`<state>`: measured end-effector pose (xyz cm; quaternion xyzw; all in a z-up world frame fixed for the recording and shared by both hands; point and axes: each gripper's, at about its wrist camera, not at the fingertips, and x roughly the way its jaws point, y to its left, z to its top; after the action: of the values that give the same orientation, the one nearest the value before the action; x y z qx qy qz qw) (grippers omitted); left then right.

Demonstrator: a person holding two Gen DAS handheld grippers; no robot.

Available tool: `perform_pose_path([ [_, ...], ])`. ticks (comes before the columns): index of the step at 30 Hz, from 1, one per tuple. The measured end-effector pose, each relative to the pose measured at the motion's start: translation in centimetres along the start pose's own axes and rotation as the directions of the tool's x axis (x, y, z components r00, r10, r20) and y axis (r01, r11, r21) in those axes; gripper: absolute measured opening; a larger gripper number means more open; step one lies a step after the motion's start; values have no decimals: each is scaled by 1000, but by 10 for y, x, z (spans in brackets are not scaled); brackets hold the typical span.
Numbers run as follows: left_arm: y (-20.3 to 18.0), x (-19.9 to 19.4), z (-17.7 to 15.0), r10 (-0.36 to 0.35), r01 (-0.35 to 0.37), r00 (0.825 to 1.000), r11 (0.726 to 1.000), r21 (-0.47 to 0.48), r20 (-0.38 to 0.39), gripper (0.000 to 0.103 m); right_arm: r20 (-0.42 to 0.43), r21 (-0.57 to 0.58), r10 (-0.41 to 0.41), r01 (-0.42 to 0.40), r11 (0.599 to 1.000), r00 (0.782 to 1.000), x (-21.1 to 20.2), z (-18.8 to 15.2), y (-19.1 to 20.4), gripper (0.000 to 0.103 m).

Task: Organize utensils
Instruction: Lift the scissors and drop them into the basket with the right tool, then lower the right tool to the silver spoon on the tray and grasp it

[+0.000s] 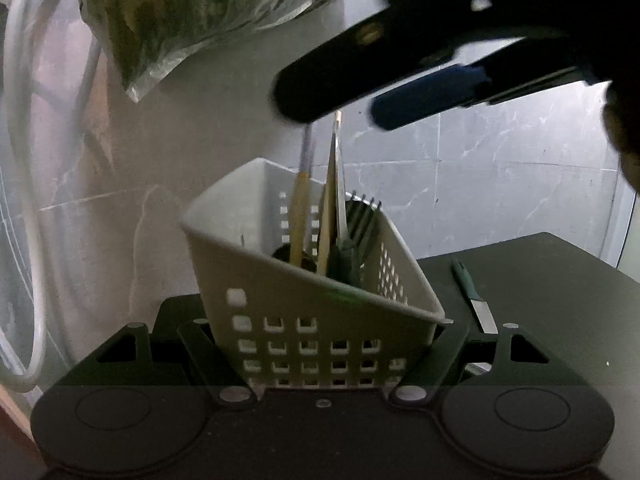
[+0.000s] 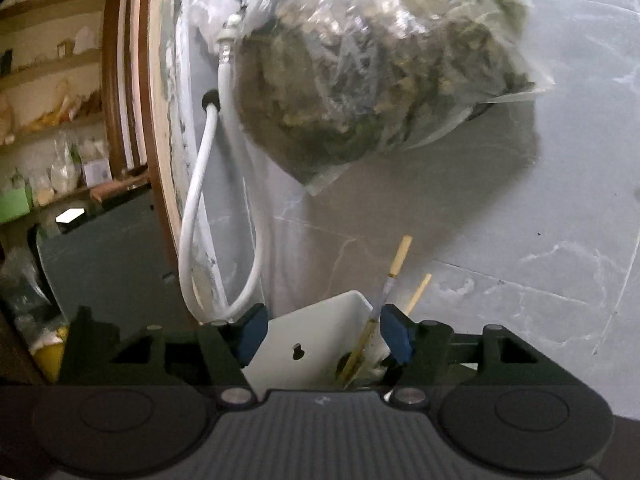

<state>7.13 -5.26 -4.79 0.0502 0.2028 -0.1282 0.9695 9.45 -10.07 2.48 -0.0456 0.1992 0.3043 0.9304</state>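
A white perforated utensil basket (image 1: 224,264) sits tilted between the fingers of my left gripper (image 1: 324,344), which is shut on it. Inside stand a yellow-handled utensil (image 1: 298,216), a pale wooden stick (image 1: 330,200), a green-handled knife (image 1: 346,256) and a dark fork (image 1: 362,220). My right gripper (image 1: 340,108) hovers just above their tips. In the right wrist view it (image 2: 324,334) is open, its blue pads (image 2: 252,332) wide apart over the basket (image 2: 296,336). The yellow-handled utensil (image 2: 376,316) rises close beside the right pad, not pinched. Another green-handled knife (image 1: 472,300) lies on the black table (image 1: 560,300).
A clear bag of green leaves (image 2: 380,68) hangs on the marble wall above the basket, also seen in the left wrist view (image 1: 192,12). A white hose (image 2: 200,220) loops down the wall at left. Wooden shelves with goods (image 2: 52,100) stand far left.
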Motion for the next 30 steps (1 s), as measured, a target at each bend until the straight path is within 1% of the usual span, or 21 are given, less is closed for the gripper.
perform_pose_path([
  [1, 0, 0, 0, -1, 1, 1000, 1000, -4, -1, 77, 11, 13, -16, 16, 1000, 1000, -6, 0, -5, 78],
  [3, 0, 1, 0, 0, 0, 1000, 1000, -9, -2, 77, 31, 63, -58, 56, 996, 998, -22, -7, -18, 93],
  [5, 0, 2, 1, 4, -4, 1000, 1000, -10, -4, 77, 24, 126, -125, 121, 985, 992, -36, -15, -37, 100],
  [6, -1, 2, 1, 6, -6, 1000, 1000, -11, -5, 77, 6, 156, -158, 156, 975, 987, -42, -21, -47, 101],
  [8, -1, 2, 2, 12, -12, 1000, 1000, -10, -8, 77, -66, 207, -207, 216, 954, 976, -48, -41, -72, 102],
  [11, -2, 1, 3, 25, -25, 1000, 1000, -14, -16, 77, -186, 215, -227, 265, 940, 956, -43, -67, -99, 102],
  [12, -2, 0, 4, 29, -29, 999, 999, -18, -19, 77, -220, 202, -219, 264, 943, 951, -38, -73, -106, 101],
  [14, -4, 0, 5, 40, -41, 999, 999, -22, -25, 77, -258, 165, -186, 232, 958, 948, -23, -80, -113, 98],
  [16, -4, -1, 6, 52, -53, 998, 998, -29, -30, 77, -285, 131, -127, 170, 977, 950, -4, -81, -119, 96],
  [18, -6, 0, 7, 65, -66, 997, 997, -35, -34, 77, -309, 97, -73, 107, 989, 948, 18, -79, -123, 89],
  [19, -7, -1, 7, 72, -73, 997, 997, -39, -35, 77, -318, 76, -47, 75, 994, 947, 31, -78, -126, 88],
  [20, -9, -1, 7, 79, -81, 996, 996, -42, -36, 77, -326, 63, -36, 60, 996, 945, 42, -76, -129, 85],
  [22, -13, 0, 9, 93, -95, 995, 994, -48, -38, 77, -353, 49, -19, 39, 998, 935, 64, -77, -132, 81],
  [24, -17, 0, 9, 106, -108, 994, 993, -55, -42, 77, -382, 48, 13, 6, 999, 924, 82, -78, -135, 74],
  [26, -19, 1, 9, 115, -118, 992, 991, -58, -42, 77, -411, 46, 34, -16, 999, 911, 98, -80, -134, 70],
  [28, -20, 2, 10, 121, -123, 992, 990, -61, -43, 77, -444, 37, 38, -24, 999, 895, 105, -81, -133, 70],
  [30, -19, 3, 10, 126, -128, 991, 990, -64, -42, 77, -463, 26, 33, -23, 999, 886, 109, -83, -132, 69],
])
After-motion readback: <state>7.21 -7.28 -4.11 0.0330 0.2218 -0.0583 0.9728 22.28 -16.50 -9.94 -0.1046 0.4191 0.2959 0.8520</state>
